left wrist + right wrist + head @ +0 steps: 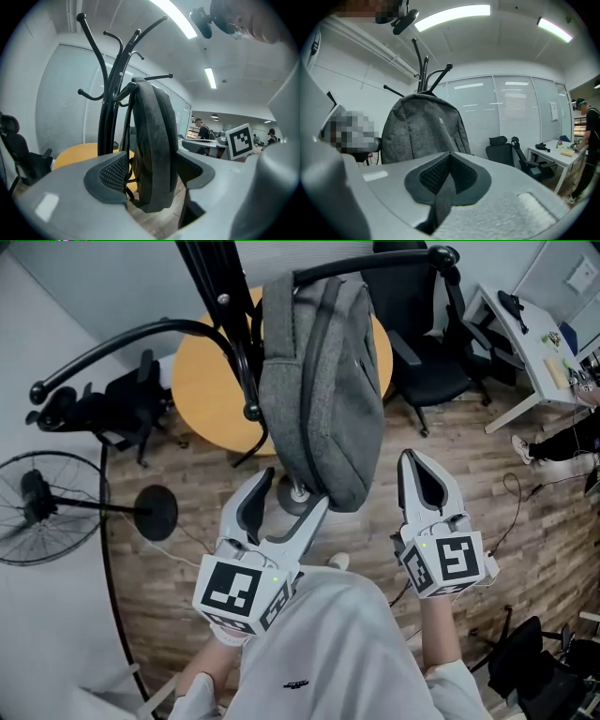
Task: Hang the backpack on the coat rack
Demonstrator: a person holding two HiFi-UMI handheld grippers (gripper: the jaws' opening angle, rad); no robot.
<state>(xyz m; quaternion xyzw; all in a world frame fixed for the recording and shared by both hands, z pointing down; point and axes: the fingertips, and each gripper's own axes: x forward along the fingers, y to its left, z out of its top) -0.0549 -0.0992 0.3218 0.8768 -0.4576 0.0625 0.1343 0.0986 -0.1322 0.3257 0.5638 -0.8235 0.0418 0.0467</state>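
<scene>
A grey backpack (323, 381) hangs upright from a hook of the black coat rack (225, 306). My left gripper (295, 488) is open just below and in front of its lower end. In the left gripper view the backpack (154, 140) shows in the gap between the wide-set jaws of that gripper (154, 187), with neither pad pressing on it, and the rack (108, 117) stands behind. My right gripper (417, 474) is to the right of the bag, shut with nothing in it. Past that gripper (449, 157) the backpack (422, 126) hangs at the left.
A round wooden table (206, 390) stands behind the rack. Black office chairs sit at the back right (422, 362) and at the left (112, 409). A floor fan (47, 507) stands at the left, a white desk (525, 343) and a person's legs (562, 442) at the right.
</scene>
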